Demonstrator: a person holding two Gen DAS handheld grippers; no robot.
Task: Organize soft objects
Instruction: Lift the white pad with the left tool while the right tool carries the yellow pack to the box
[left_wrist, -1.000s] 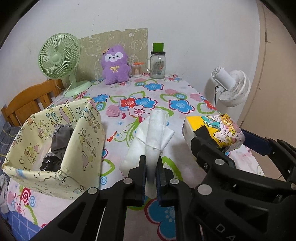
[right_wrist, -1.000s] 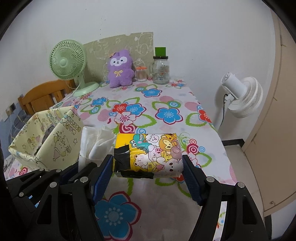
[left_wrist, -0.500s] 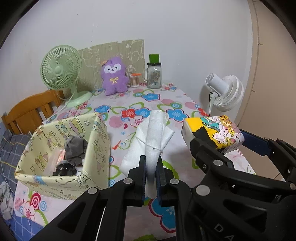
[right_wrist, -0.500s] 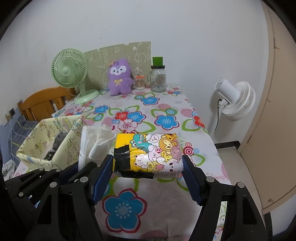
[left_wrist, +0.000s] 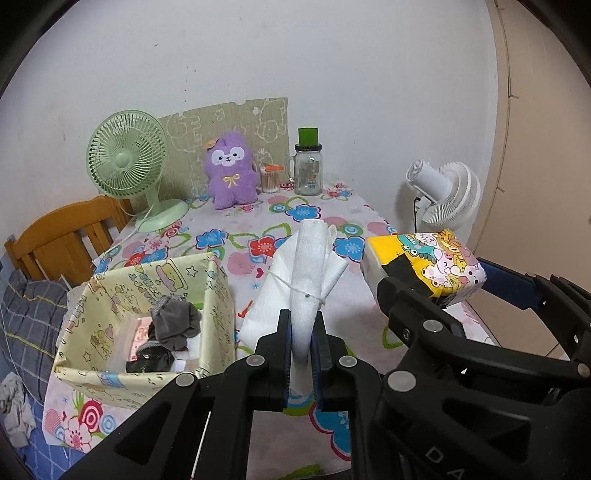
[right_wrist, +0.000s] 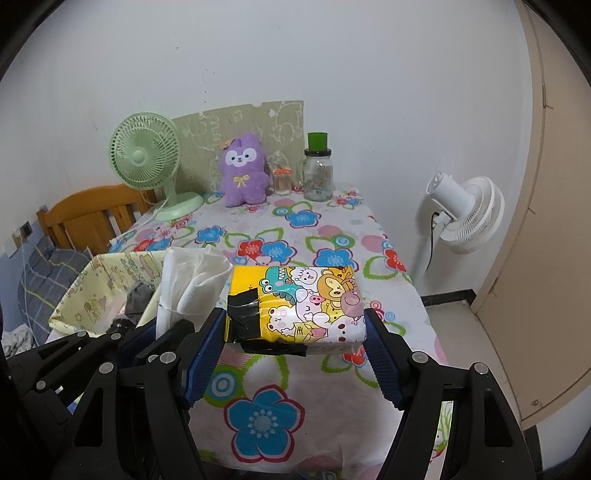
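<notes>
My left gripper is shut on a white cloth bundle tied with string, held above the table's front. The bundle also shows in the right wrist view. My right gripper is shut on a yellow cartoon-print tissue pack, held above the table; the pack shows at the right in the left wrist view. A pale yellow fabric bin stands at the front left with a grey sock and other soft items inside. A purple plush toy sits at the back.
A flowered tablecloth covers the table. At the back stand a green desk fan, a glass jar with a green lid and a small cotton-swab pot. A white floor fan stands right; a wooden chair left.
Both grippers have pulled back and risen with their loads. The table and the bin look smaller and lower in both views.
</notes>
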